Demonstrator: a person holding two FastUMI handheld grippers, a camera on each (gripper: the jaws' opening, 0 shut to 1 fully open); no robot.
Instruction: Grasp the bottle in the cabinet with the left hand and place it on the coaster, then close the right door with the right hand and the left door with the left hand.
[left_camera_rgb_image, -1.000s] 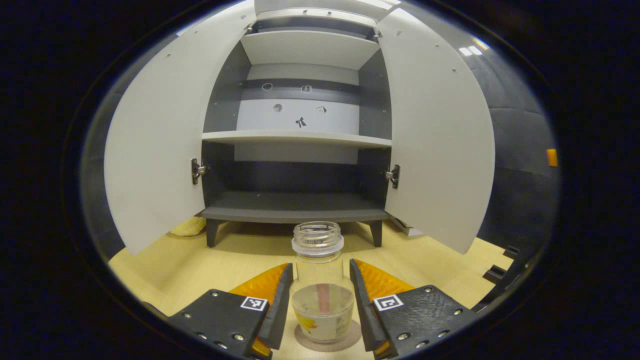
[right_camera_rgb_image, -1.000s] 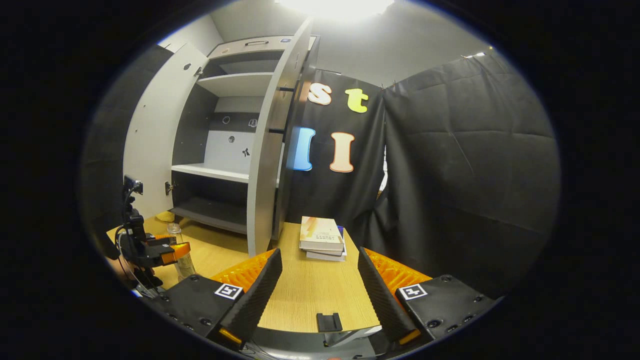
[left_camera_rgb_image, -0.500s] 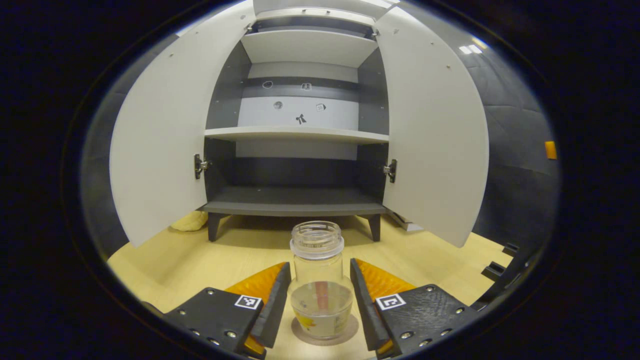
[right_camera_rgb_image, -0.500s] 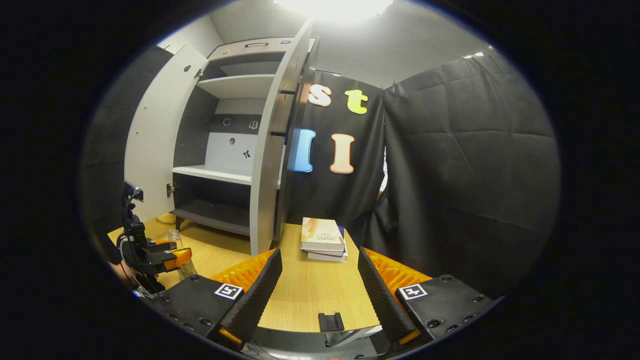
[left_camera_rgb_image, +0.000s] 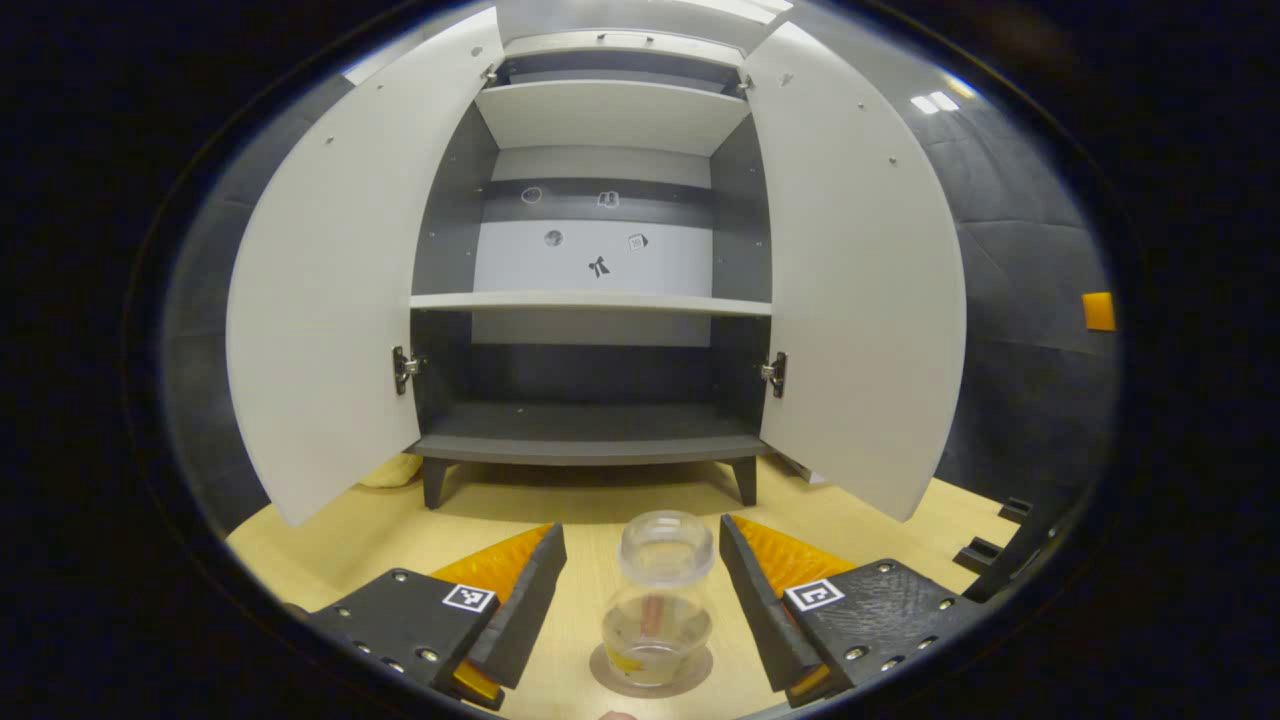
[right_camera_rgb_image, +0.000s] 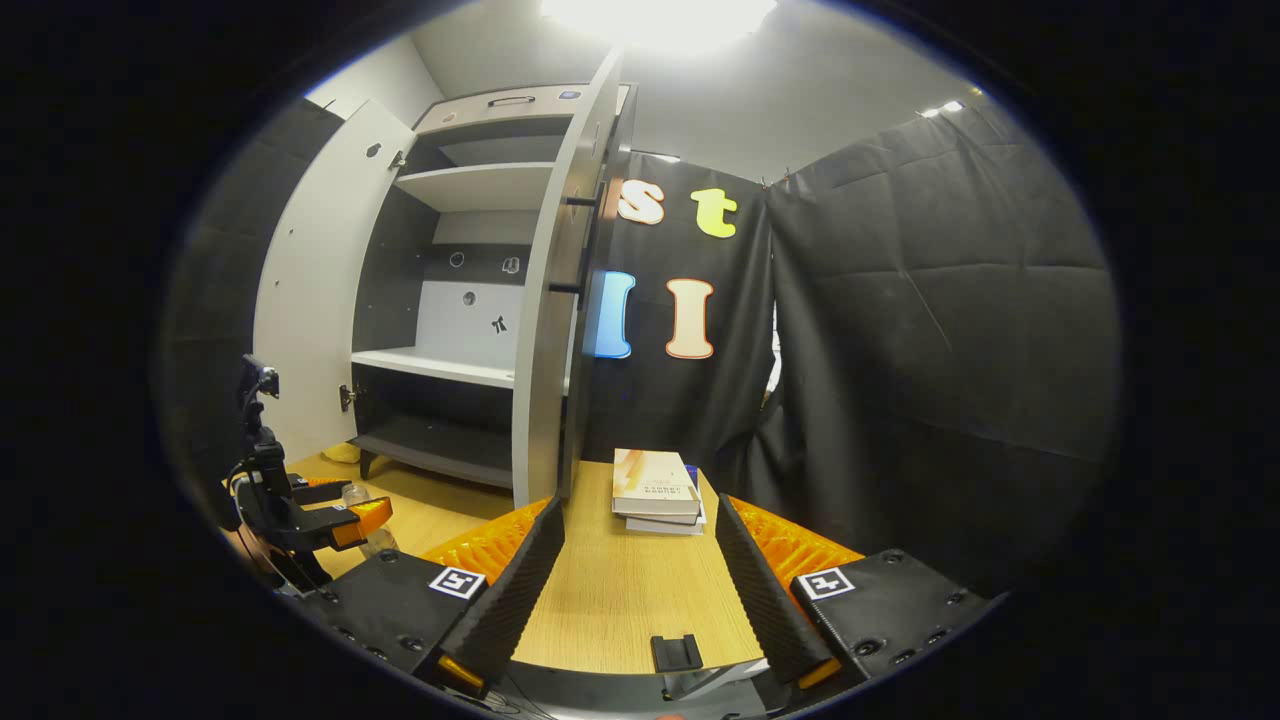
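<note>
- Showing, at the bottom of the left gripper view, the left gripper (left_camera_rgb_image: 640, 610): two wedge-shaped fingers on black textured blocks, each wearing a small square black-and-white marker and a row of silver screws.
- Repeating that build at the bottom of the right gripper view on the right gripper (right_camera_rgb_image: 640, 590).
- Trailing dark cables at lower left of the right gripper view, beneath a small camera on a black stalk.

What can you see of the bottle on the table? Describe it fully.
The bottle is a small clear jar-like one, seemingly glass or plastic, with a wide threaded neck and no cap. A little clear liquid sits at the bottom, with a yellow-marked label low on its side. It stands upright on a round coaster on the wooden table, between the open fingers of the left hand-held gripper, which do not touch it.
</note>
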